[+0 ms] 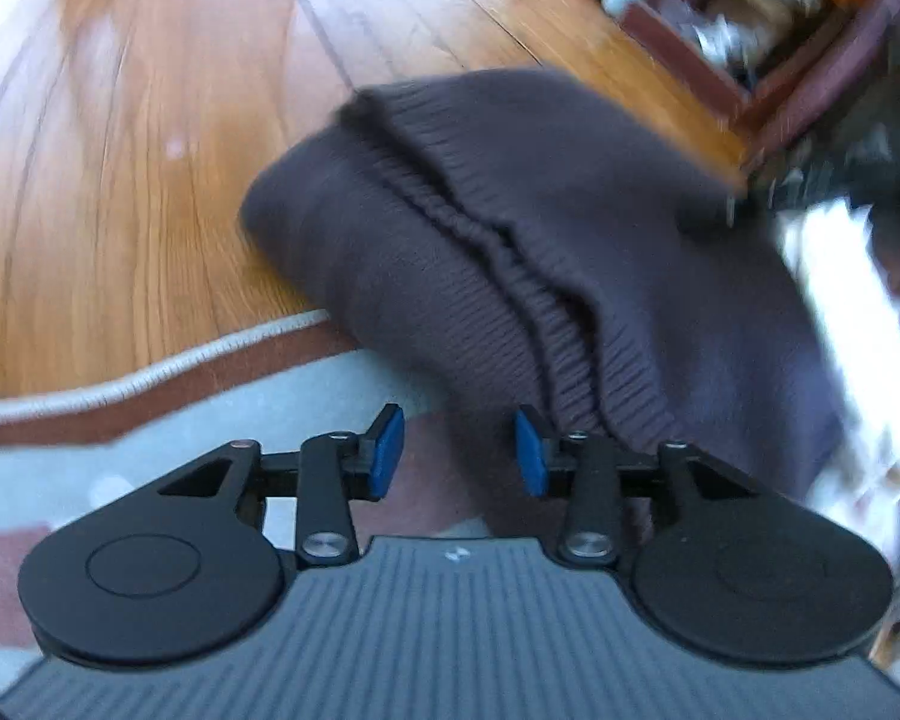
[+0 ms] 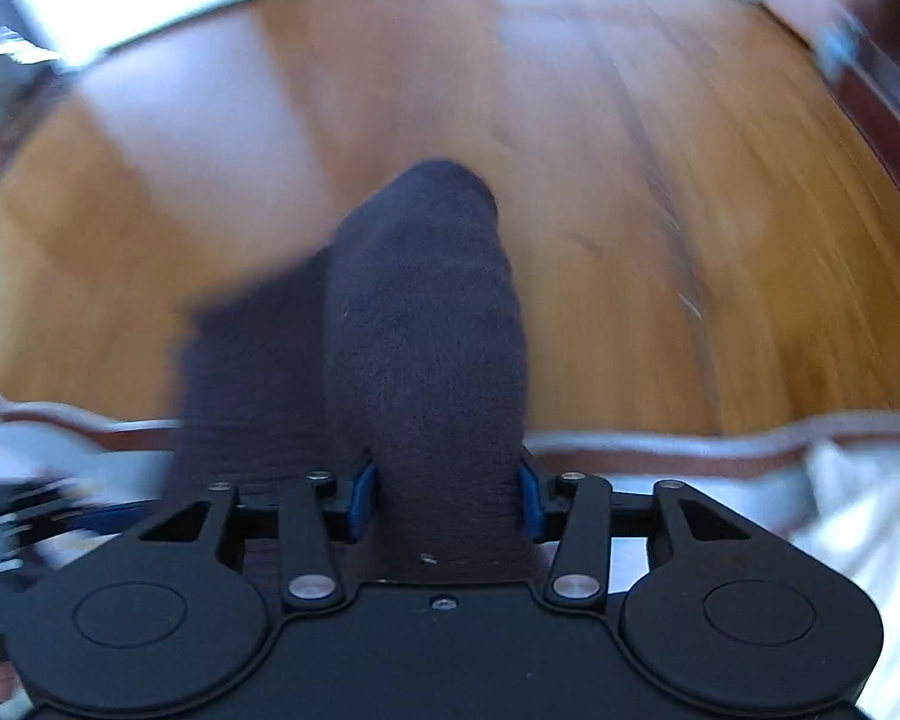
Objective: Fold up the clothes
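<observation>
looking through the left wrist view, i see my left gripper (image 1: pixel 459 450) with its pads apart, holding nothing, the ribbed hem of the dark knit garment (image 1: pixel 540 228) just beside its right pad, draped over rug edge (image 1: pixel 150 381) and wood floor (image 1: pixel 120 150). through the right wrist view, my right gripper (image 2: pixel 447 495) is clenched on a bunched fold of the garment (image 2: pixel 426 330). i judge a fold mid-carry; next calls for the left to pinch the hem.

blur: wooden floor (image 2: pixel 660 210) smeared in right wrist view | clutter: box (image 1: pixel 768 30) contents too blurred to name | hidden: dark knit garment (image 1: pixel 570 228) runs under left gripper (image 1: pixel 459 450) body, its right side smeared | cut off: rug (image 1: pixel 150 420) at frame edge
</observation>
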The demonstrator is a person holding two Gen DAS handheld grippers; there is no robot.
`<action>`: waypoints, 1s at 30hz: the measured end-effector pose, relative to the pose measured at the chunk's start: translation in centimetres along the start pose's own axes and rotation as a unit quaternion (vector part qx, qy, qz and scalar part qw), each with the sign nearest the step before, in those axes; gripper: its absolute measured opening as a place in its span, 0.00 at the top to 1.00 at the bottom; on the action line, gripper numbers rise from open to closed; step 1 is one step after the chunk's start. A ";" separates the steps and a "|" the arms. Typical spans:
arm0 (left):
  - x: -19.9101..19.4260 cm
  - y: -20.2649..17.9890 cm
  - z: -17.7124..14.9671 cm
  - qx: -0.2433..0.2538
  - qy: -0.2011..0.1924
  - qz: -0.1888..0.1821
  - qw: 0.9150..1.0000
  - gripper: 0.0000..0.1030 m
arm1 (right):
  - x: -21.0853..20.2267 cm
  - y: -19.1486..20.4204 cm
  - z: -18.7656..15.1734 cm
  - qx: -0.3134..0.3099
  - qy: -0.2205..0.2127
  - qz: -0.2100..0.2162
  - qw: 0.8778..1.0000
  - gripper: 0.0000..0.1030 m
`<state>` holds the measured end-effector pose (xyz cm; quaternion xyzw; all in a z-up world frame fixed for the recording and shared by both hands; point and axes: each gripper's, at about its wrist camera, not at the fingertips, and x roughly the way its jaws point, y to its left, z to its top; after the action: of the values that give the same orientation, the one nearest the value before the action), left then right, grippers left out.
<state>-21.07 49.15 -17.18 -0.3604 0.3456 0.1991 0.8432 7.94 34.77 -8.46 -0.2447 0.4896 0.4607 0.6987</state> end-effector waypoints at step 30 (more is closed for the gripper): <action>5.5 1.3 2.5 -0.021 -0.027 -0.062 0.997 0.72 | 5.8 -7.9 -3.9 0.051 -0.084 0.159 0.982 0.53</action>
<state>-17.01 52.39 -20.52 -0.3931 0.2958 0.1628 0.8553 13.69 30.45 -16.13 -0.0885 0.4848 0.5589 0.6669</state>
